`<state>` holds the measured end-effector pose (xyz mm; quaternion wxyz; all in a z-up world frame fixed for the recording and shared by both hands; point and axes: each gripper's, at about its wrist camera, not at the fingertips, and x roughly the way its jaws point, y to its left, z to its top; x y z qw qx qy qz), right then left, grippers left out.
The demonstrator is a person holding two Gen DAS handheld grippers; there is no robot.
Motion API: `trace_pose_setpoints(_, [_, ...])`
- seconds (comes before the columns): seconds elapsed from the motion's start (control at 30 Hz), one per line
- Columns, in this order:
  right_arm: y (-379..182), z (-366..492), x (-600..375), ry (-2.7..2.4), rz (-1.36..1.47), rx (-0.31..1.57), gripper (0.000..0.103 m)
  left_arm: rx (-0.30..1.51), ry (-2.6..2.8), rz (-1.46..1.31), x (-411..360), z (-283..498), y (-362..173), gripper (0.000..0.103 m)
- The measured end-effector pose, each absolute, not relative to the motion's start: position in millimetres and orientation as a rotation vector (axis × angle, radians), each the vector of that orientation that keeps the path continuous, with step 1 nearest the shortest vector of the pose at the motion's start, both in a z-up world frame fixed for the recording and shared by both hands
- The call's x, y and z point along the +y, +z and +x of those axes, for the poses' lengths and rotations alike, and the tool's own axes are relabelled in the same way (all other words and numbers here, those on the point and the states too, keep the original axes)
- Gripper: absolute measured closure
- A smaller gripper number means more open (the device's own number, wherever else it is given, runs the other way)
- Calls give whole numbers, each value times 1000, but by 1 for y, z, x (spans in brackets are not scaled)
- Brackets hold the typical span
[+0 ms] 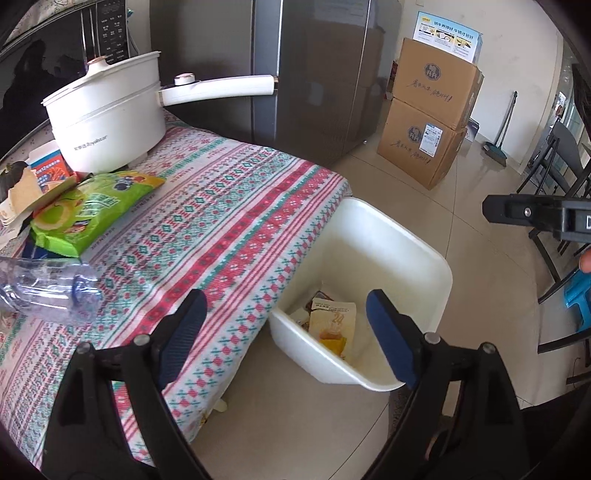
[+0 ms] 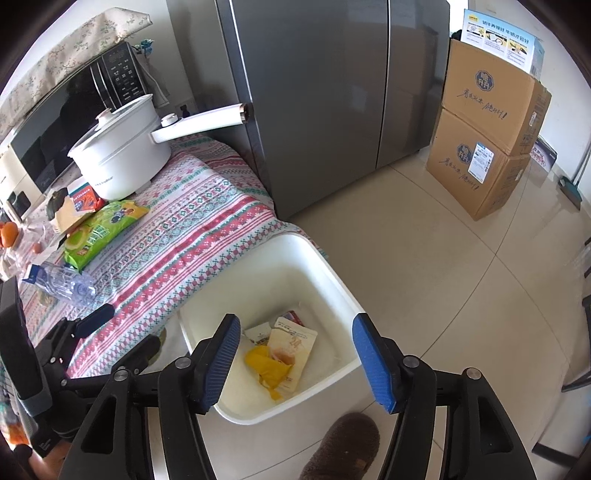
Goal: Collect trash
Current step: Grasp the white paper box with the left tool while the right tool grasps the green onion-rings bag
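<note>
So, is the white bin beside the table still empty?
No, the white bin already holds a yellow wrapper and a beige packet at its bottom.

White bin [image 2: 325, 280], green snack bag [image 2: 101, 230], red-and-teal patterned tablecloth [image 1: 229, 229]

glossy plastic bin [image 2: 332, 280], woven tablecloth [image 2: 192, 236]

Legible markings: few, mostly partial.

The white cooking pot [image 1: 107, 122] at the counter's far edge carries grey lettering low on its side, reading roughly "Royalstar". A beige packet [image 1: 332, 319] lying in the white bin [image 1: 436, 280] shows a large "24"; its smaller print is unreadable. Two stacked cardboard boxes [image 1: 430, 114] on the floor bear a round blue emblem and handwritten-style Chinese script, not legible. The blue carton [image 1: 448, 35] on top carries Chinese headings, too small to read.
</note>
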<state>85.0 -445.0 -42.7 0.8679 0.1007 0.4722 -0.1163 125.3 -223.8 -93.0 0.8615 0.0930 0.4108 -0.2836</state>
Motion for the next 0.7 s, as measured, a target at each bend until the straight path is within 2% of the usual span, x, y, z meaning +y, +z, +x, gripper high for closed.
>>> trace_pose_setpoints(0.1, [-40,93,-428,-228,193,986,33,851,-545,204,-193,128,-86,8])
trace_pose_setpoints(0.4, [-41,124,-368,-166,162,998,28,807,-362,233,-97,141,-65,6])
trace_pose_setpoints(0.7, [-51,156,-306,-88,173,1029,25,823,-206,68,-4,171,-68,5])
